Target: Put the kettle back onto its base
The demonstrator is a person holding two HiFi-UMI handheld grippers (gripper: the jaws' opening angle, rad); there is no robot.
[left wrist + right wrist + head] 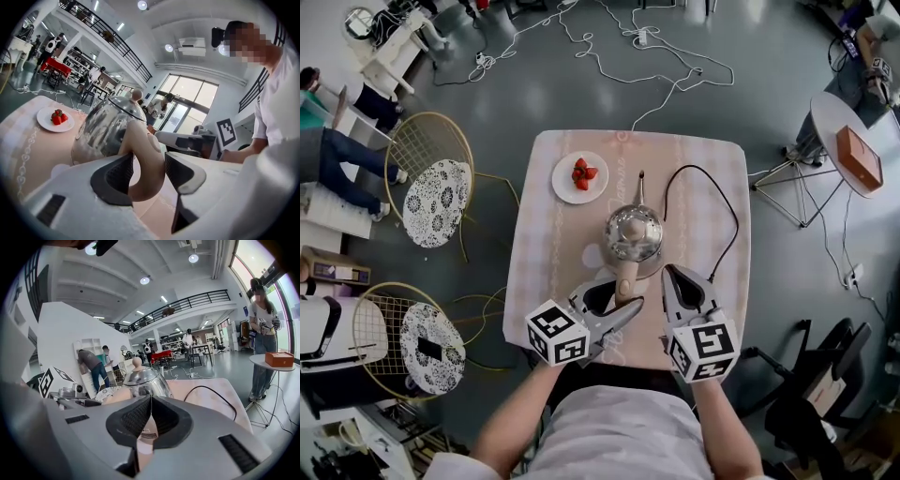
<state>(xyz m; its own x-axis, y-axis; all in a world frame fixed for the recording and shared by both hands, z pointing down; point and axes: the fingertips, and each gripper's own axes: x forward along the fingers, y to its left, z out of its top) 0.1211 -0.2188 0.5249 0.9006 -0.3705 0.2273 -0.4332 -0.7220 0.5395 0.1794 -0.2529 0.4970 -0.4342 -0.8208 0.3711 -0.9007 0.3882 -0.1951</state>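
Observation:
The steel kettle [633,232] [105,129] [143,380] stands upright in the middle of the table, over its base, whose rim [651,270] shows at the kettle's near right. The tan handle [624,279] [146,159] points toward me. My left gripper [614,302] [149,168] has its jaws around that handle; a gap shows beside the right pad, so it is open. Just right of the handle, my right gripper [678,281] [150,404] is shut with nothing between its pads.
A white plate of strawberries [579,178] [55,119] sits at the table's far left. The black power cord [727,216] [211,392] loops over the pink cloth [546,281] on the right. Wire chairs [436,187] stand to the left, a round side table with an orange box [858,155] to the right.

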